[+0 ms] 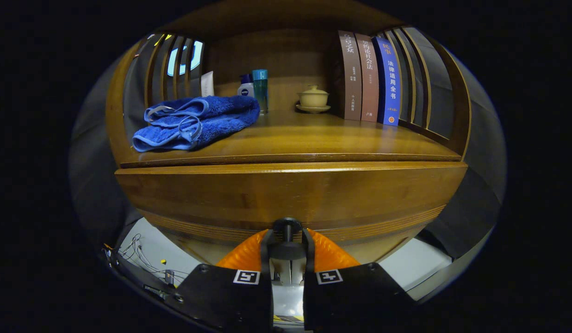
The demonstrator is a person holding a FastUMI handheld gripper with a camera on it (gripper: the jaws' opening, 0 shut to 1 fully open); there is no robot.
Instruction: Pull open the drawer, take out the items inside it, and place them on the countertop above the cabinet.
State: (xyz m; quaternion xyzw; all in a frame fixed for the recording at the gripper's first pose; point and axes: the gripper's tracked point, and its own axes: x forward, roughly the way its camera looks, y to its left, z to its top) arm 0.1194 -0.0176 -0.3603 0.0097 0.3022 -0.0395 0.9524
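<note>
While the wooden cabinet (286, 138) spreads across the whole scene, its drawer front (286, 194) runs as a long band from nine o'clock to three o'clock, long axis level, its face turned squarely toward the camera and sitting just under the countertop (313, 138). On that countertop, toward ten o'clock, lies a crumpled blue towel (195, 122), its length stretching from the front edge back toward the middle. At about one o'clock three books (369, 76) stand upright with spines facing out, beside the slatted side rail. Near twelve o'clock a small lidded cup on a saucer (313, 99) sits well back, and just left of it stand a teal bottle (260, 88), a smaller blue-capped bottle (245, 86) and a pale tube (207, 83) behind the towel. At six o'clock the gripper (288, 249) points straight ahead at the drawer's lower edge, held level, its fingers clenched on the dark drawer knob (287, 226), one finger pressing at each side of its stem. Loose wires (142, 259) lie on the pale floor at seven o'clock.
</note>
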